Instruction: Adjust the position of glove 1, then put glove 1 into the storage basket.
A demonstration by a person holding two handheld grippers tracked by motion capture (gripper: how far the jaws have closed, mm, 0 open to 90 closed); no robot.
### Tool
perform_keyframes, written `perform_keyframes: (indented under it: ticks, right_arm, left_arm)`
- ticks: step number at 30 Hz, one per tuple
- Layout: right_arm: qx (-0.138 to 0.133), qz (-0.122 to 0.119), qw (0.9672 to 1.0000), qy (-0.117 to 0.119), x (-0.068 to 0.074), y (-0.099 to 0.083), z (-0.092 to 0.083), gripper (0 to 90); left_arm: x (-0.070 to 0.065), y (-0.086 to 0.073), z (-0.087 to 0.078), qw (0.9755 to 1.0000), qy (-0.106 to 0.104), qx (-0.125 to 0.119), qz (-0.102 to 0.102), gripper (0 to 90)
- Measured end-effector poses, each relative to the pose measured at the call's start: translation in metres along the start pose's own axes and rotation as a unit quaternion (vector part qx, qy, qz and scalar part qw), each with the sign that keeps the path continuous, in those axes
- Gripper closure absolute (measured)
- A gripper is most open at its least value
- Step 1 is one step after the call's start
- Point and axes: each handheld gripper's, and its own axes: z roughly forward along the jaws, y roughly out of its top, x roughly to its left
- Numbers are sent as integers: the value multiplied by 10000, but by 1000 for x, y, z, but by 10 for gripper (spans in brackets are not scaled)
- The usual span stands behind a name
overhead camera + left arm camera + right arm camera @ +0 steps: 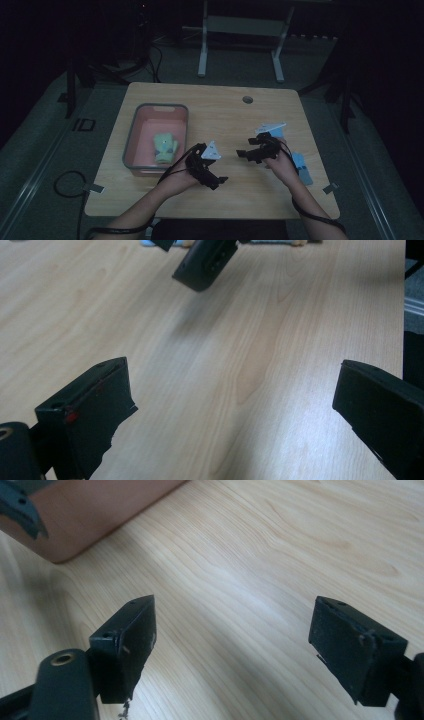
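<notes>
Claws, left (223, 178) and right (241, 153), both released, face over bare table (220, 107); pink bin (134, 145) alongside.

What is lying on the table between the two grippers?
Nothing: in the high view, only bare wood of the table separates the left gripper from the right gripper.

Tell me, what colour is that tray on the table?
The tray is pink inside with a grey rim, clearest in the high view.
</notes>
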Motion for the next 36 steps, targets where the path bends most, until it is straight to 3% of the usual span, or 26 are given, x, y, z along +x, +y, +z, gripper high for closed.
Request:
perform_keyframes:
  ticks: [4, 13, 22, 26, 29, 33, 34, 36]
  right_arm:
    - [2, 136, 9999, -55, -5, -11, -6, 157]
    - [-175, 312, 9991, -207, -6, -29, -20, 134]
    - [-256, 230, 9982, -490, -14, -50, -39, 250]
    - [-342, 287, 9965, -704, -22, -54, -51, 298]
    - [-414, 337, 9949, -851, -29, -57, -58, 330]
    - [-458, 470, 9924, -1043, -38, -58, -64, 352]
    - [-539, 618, 9894, -1199, -47, -55, -71, 437]
    - [-588, 704, 9879, -1250, -53, -52, -75, 454]
  left_arm:
    - [-6, -5, 11, 10000, -24, 9, 87, 26]
    - [-11, -20, 26, 9997, 191, -162, -71, 26]
    - [-16, -39, 26, 9984, 402, -298, -249, 26]
    - [-19, -44, 26, 9980, 494, -346, -204, 26]
    - [-20, -48, 27, 9980, 400, -394, -287, 26]
    - [-21, -50, 28, 9982, 427, -352, -250, 26]
    - [-24, -53, 27, 9980, 445, -384, -220, 26]
    - [-25, -54, 27, 9978, 413, -438, -290, 26]
